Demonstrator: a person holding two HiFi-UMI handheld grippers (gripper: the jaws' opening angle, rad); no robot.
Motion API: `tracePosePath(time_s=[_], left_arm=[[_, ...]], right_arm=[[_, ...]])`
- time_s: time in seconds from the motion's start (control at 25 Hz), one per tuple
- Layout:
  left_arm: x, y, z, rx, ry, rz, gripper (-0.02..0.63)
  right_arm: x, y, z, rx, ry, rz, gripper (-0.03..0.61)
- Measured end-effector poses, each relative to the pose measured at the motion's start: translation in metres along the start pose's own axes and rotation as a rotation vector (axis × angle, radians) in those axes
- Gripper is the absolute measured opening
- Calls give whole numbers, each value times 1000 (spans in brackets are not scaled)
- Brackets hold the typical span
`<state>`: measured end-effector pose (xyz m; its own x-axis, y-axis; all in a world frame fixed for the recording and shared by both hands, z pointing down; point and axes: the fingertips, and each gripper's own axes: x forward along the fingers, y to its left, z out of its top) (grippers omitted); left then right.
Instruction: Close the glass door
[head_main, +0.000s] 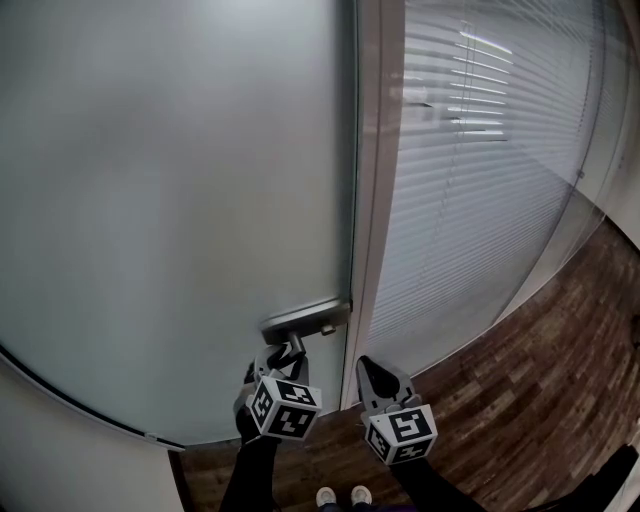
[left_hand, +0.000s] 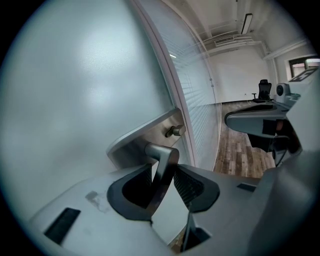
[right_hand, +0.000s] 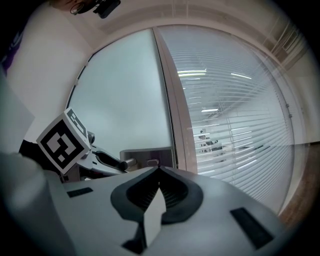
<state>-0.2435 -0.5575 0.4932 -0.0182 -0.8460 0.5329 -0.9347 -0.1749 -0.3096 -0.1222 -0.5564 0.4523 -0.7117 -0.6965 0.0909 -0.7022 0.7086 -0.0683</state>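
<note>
The frosted glass door (head_main: 170, 180) stands against its metal frame (head_main: 375, 200), with a metal lever handle (head_main: 300, 322) on a plate at its right edge. My left gripper (head_main: 285, 352) reaches up to that handle. In the left gripper view the lever (left_hand: 167, 155) runs down between the jaws of the left gripper (left_hand: 163, 166), with narrow gaps to both pads, so it is open. A small lock knob (left_hand: 175, 131) sits beside the lever. My right gripper (head_main: 368, 368) hovers right of the handle, shut and empty, its tips meeting (right_hand: 159, 171). The handle (right_hand: 127, 163) shows to its left.
Right of the frame runs a glass wall with white blinds (head_main: 480, 180). Dark wooden floor (head_main: 540, 380) lies below it. The person's shoes (head_main: 340, 495) stand at the bottom edge. An office chair (left_hand: 263, 90) shows far down the room.
</note>
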Motion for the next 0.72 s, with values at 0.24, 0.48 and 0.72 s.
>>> tracePosePath(time_s=[0.24, 0.48, 0.72], left_arm=[[4, 4, 1, 5, 10, -5, 127], [8, 8, 3, 8, 13, -3, 127], [13, 11, 4, 18, 18, -5, 127]], right_arm=[[0, 0, 4, -2, -7, -1, -9], [1, 2, 6, -9, -9, 2, -9], [5, -1, 7, -12, -12, 0, -9]])
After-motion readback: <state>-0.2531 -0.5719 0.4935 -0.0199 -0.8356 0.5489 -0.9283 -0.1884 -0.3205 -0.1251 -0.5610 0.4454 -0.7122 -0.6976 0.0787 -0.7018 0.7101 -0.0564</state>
